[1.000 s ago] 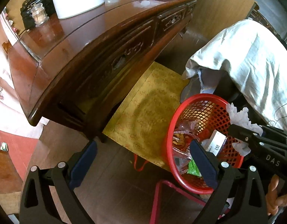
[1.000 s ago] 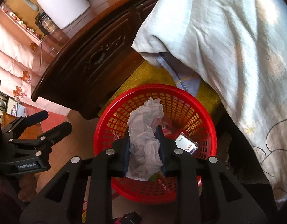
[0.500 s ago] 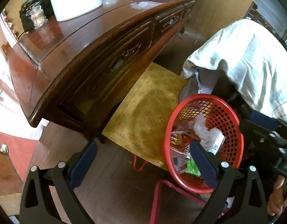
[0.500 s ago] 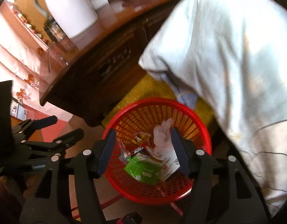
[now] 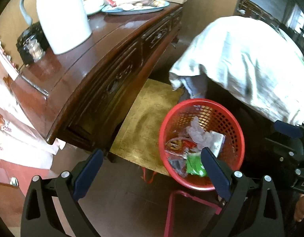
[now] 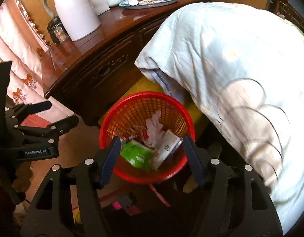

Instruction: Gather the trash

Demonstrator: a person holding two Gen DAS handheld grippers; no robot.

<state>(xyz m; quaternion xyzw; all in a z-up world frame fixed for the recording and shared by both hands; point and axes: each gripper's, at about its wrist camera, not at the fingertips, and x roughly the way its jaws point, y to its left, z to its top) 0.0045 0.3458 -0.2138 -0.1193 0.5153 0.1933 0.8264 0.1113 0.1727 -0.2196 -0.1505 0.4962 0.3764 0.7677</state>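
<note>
- The right gripper (image 6: 152, 158) hangs over the red basket (image 6: 132, 102), its jaws opening — nothing is between them.
- The crumpled tissue (image 6: 154, 127) lies inside the basket, on top of the other trash, toward the far wall.
- Beside it are a green packet (image 6: 137, 155) and a white box (image 6: 166, 147), both against the near wall of the basket; a clear wrapper (image 5: 174, 148) with red print lies at the left.
- The left gripper (image 5: 152, 169) is spread wide and empty — its right finger crosses the near rim of the basket in its own view, its left finger stands over bare floor.
- The basket stands on the floor, partly on the near right corner of a yellow mat (image 5: 150, 122).
- A dark wooden table (image 5: 88, 67) stands beyond the mat; a white jug (image 6: 74, 11) is near its left end, and a tray (image 6: 150, 1) of food at the far end.
- A pale blanket (image 6: 231, 69) hangs over the basket's right side.
</note>
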